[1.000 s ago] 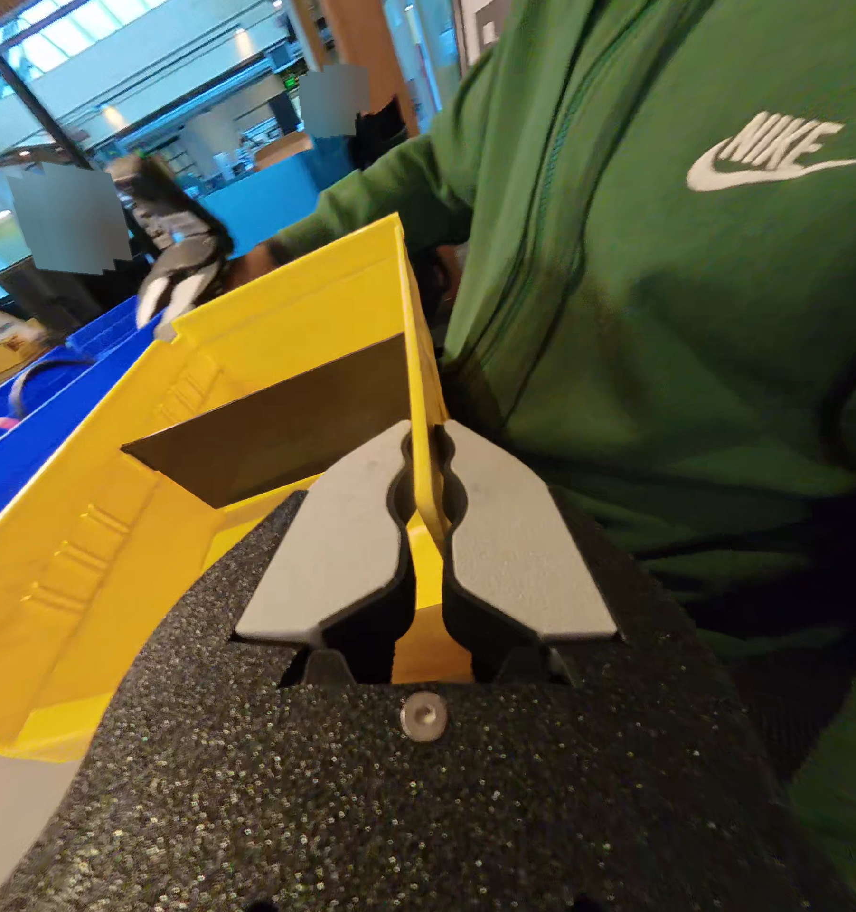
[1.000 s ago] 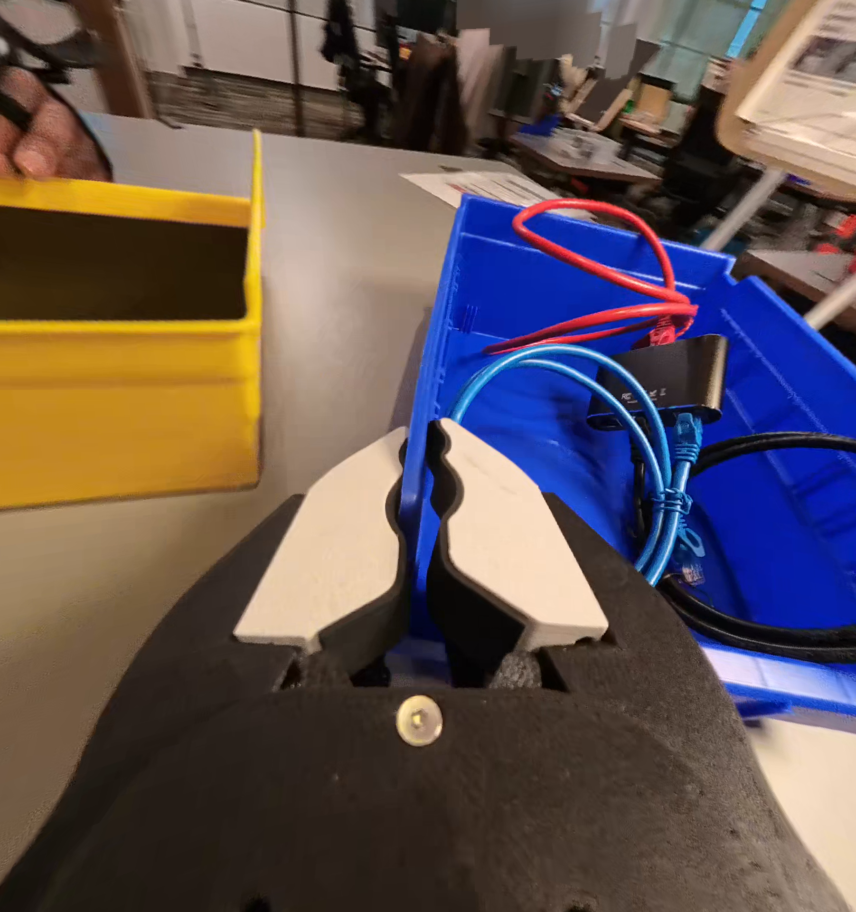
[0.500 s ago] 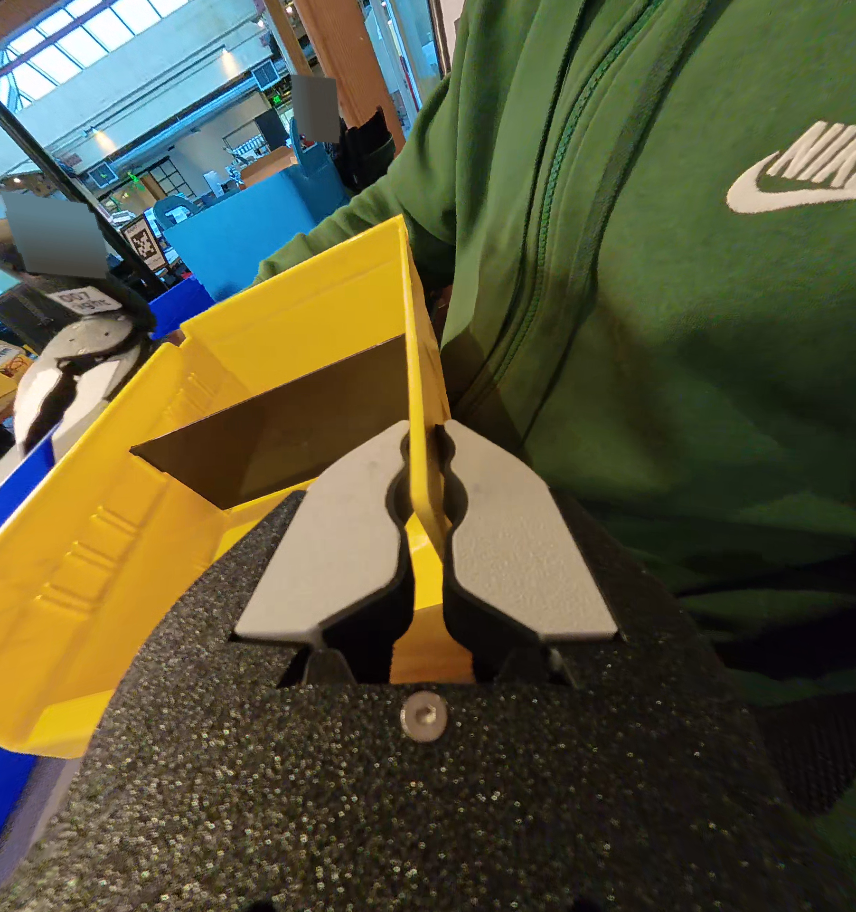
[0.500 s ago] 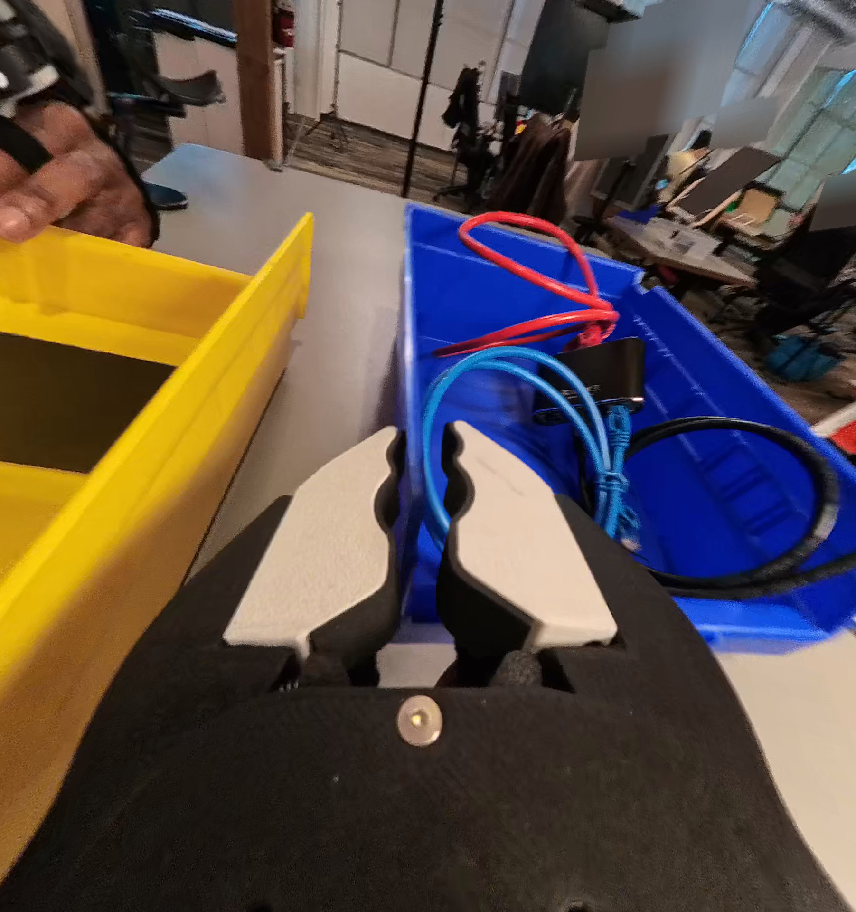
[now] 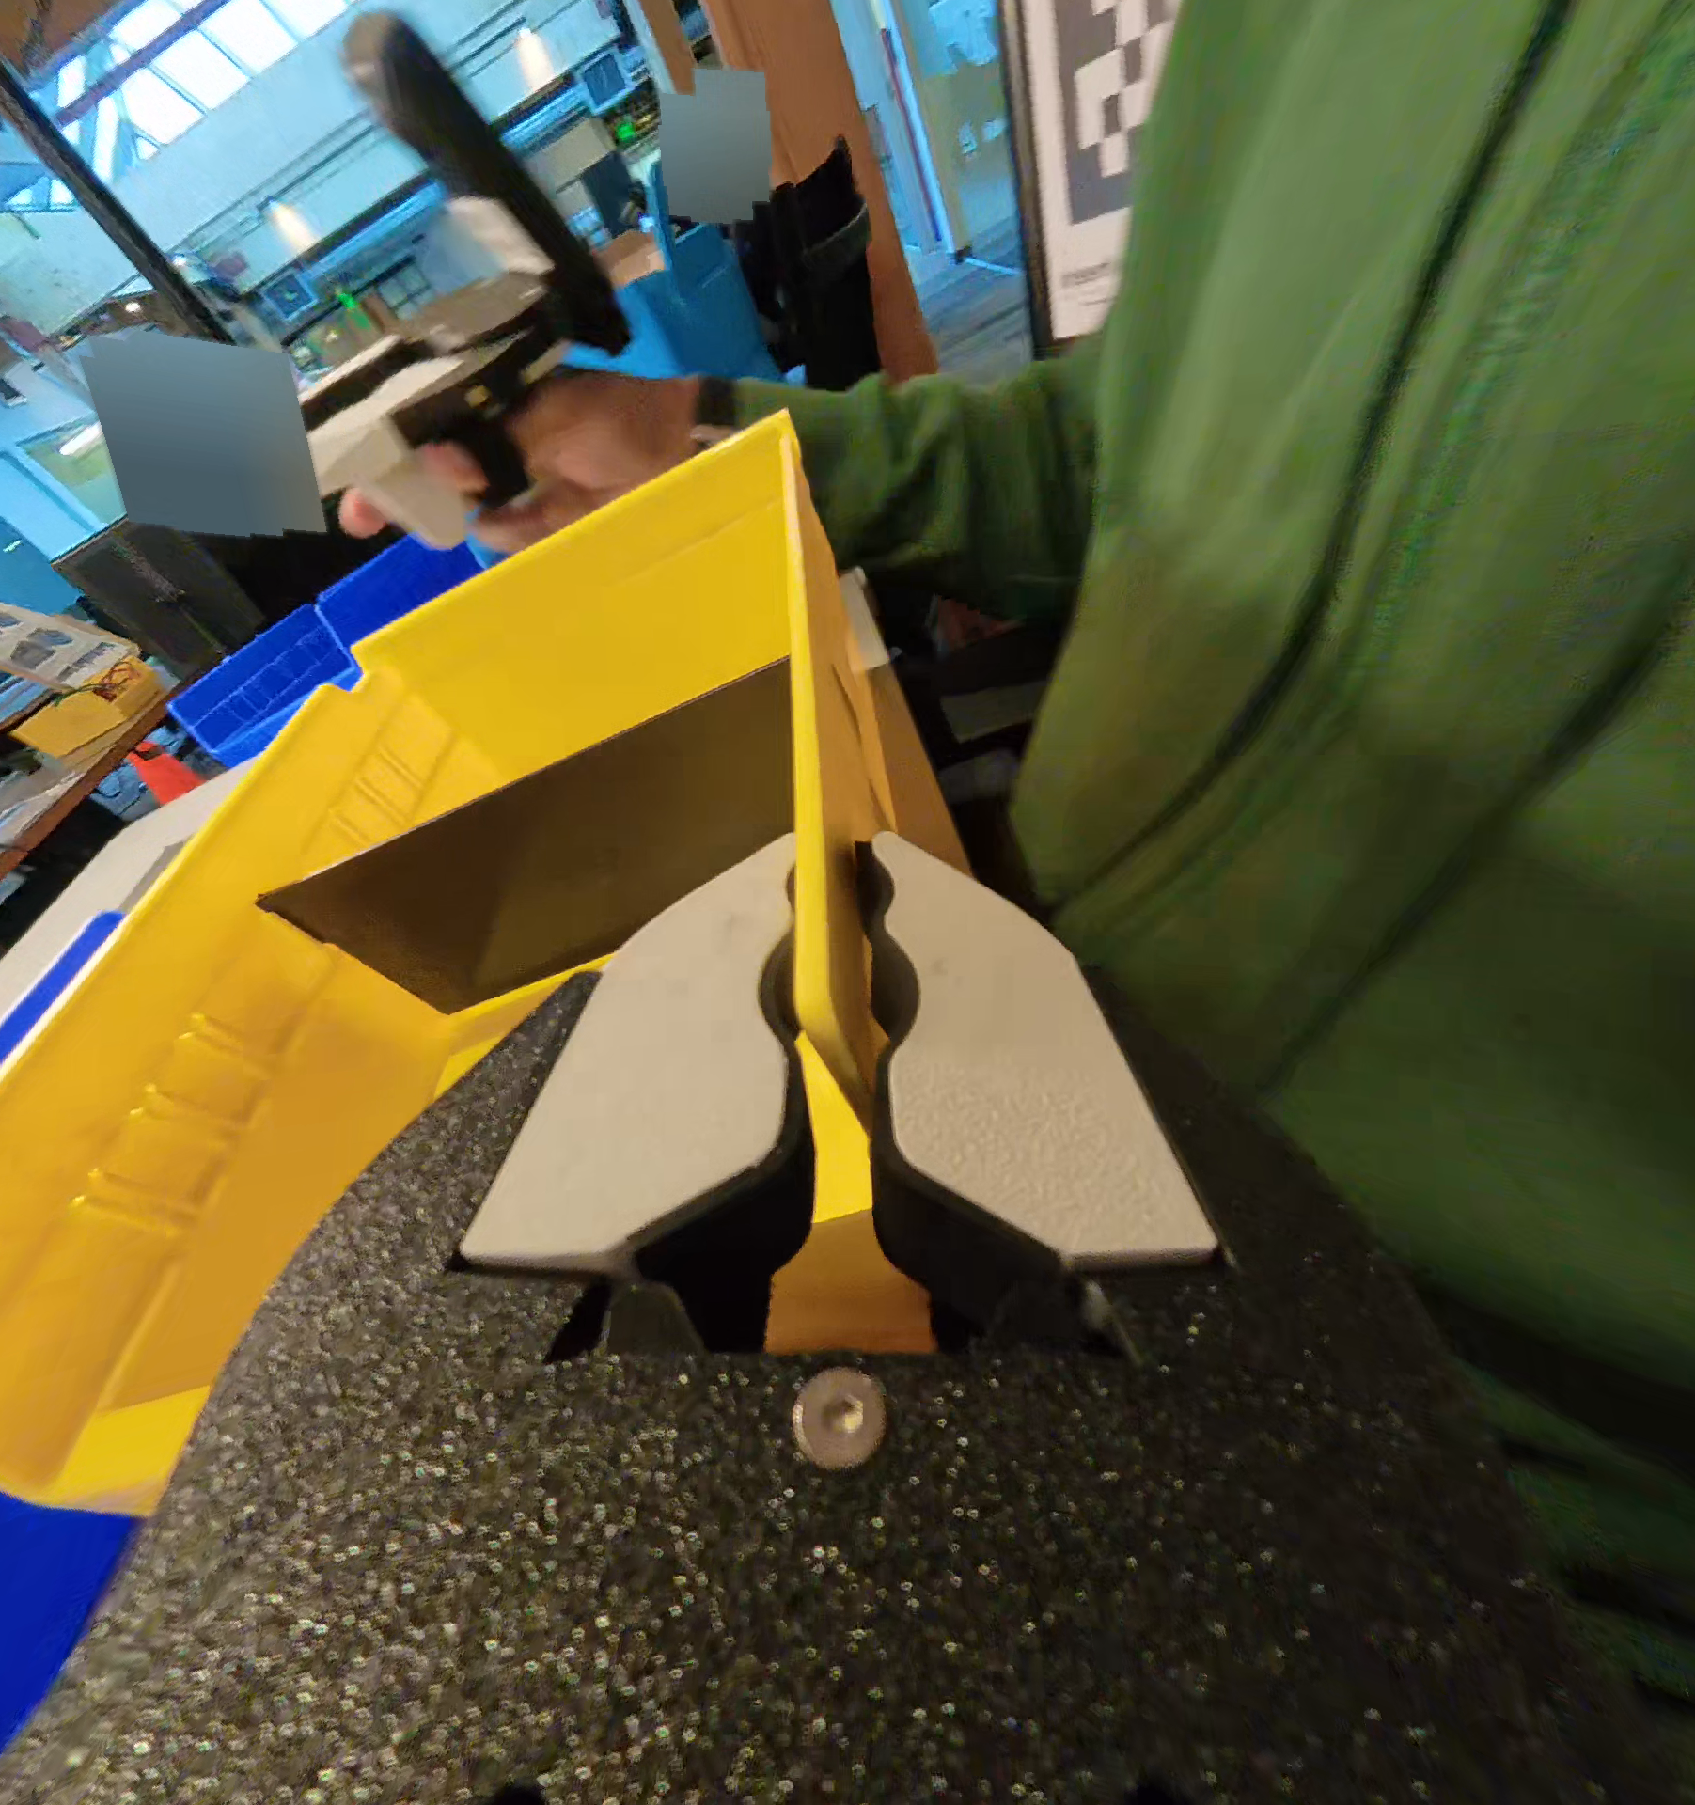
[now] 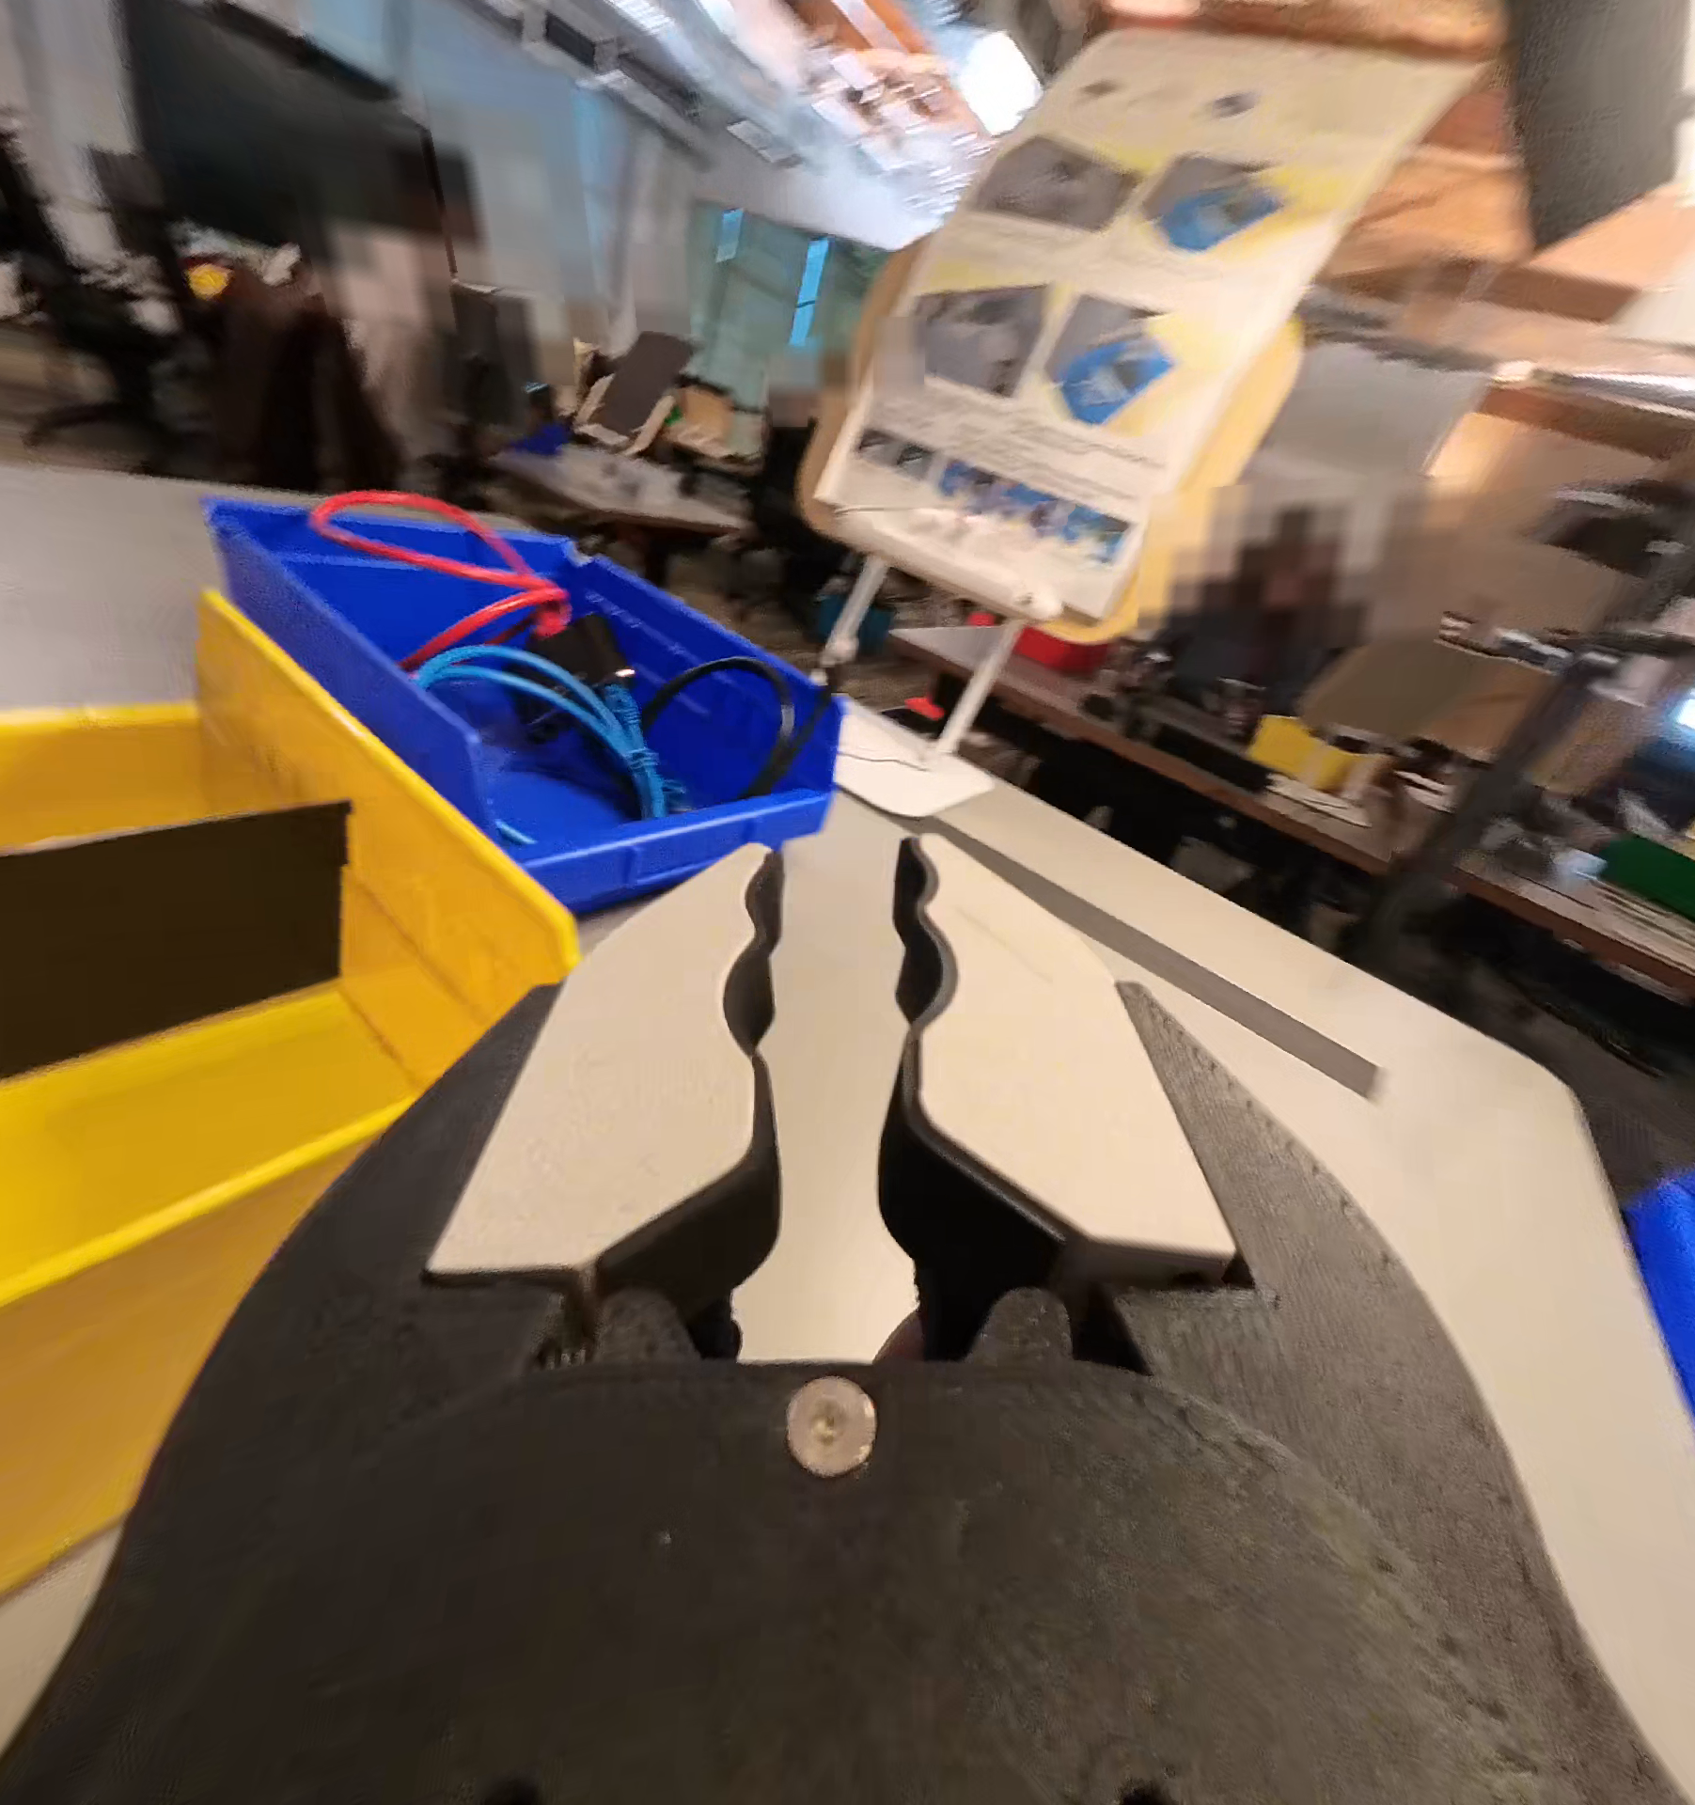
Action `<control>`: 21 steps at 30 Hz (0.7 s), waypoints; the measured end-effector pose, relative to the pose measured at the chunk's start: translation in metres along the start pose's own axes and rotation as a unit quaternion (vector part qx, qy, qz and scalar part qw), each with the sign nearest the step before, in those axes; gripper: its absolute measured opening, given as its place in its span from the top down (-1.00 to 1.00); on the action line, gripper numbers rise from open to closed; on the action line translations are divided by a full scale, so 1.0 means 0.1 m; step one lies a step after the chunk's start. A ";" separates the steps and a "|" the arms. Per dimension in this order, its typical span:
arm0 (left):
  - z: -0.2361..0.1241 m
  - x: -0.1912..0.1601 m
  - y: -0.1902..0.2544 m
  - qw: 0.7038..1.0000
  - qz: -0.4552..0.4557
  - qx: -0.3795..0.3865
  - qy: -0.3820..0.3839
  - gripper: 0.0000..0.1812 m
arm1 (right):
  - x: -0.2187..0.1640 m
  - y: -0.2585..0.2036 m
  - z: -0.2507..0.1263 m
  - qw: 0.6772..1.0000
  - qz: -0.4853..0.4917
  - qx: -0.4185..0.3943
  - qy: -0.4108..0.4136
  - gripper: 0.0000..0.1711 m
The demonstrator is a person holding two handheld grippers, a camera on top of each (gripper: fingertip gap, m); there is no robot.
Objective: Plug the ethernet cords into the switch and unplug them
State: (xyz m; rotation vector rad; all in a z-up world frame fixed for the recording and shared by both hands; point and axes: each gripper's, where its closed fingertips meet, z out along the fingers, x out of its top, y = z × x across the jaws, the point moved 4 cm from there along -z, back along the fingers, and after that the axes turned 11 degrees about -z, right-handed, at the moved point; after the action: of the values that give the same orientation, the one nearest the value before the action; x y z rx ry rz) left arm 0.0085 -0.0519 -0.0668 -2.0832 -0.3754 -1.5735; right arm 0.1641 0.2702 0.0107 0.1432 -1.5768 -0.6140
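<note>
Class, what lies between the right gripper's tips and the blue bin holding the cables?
Only bare grey table, in the right wrist view, separates the right gripper from the blue bin.

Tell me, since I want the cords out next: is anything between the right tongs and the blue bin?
Nothing visible. The right tongs are open over bare table; the blue bin with cords sits ahead-left, beside the yellow bin.
</note>
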 end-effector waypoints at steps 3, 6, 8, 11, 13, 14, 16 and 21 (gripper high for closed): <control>0.42 0.11 -0.11 0.999 0.006 0.034 0.011 0.73 | -0.01 0.17 -0.67 0.997 0.021 -0.075 -0.027 0.77; 0.56 0.31 -0.17 0.997 0.008 0.051 0.064 0.66 | 0.01 0.28 -1.26 0.987 0.029 -0.134 -0.084 0.77; 0.53 0.47 -0.21 0.991 -0.005 0.058 0.119 0.69 | 0.07 0.20 -1.48 0.987 0.048 -0.122 -0.094 0.77; 0.43 0.65 -0.39 0.980 -0.032 0.109 0.162 0.68 | 0.24 -0.20 -1.48 0.995 0.079 -0.001 -0.053 0.77; 0.34 0.70 -0.58 0.975 -0.045 0.159 0.152 0.65 | 0.34 -0.48 -1.38 0.992 0.095 0.074 -0.023 0.73; 0.28 0.71 -0.70 0.971 -0.049 0.188 0.140 0.63 | 0.38 -0.60 -1.31 0.990 0.098 0.099 -0.012 0.72; 0.13 0.71 -0.97 0.961 -0.065 0.243 0.114 0.62 | 0.43 -0.81 -1.15 0.984 0.108 0.142 0.003 0.70; -0.07 0.50 -1.72 0.944 -0.147 0.290 0.051 0.55 | 0.41 -0.99 -0.83 0.981 0.109 0.161 -0.026 0.70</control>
State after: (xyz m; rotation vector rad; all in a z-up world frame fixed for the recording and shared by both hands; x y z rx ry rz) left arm -0.0681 0.0846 0.0208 -1.5328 -1.0143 -1.4846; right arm 0.2116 0.1434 -0.0002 0.1940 -1.7077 -0.1903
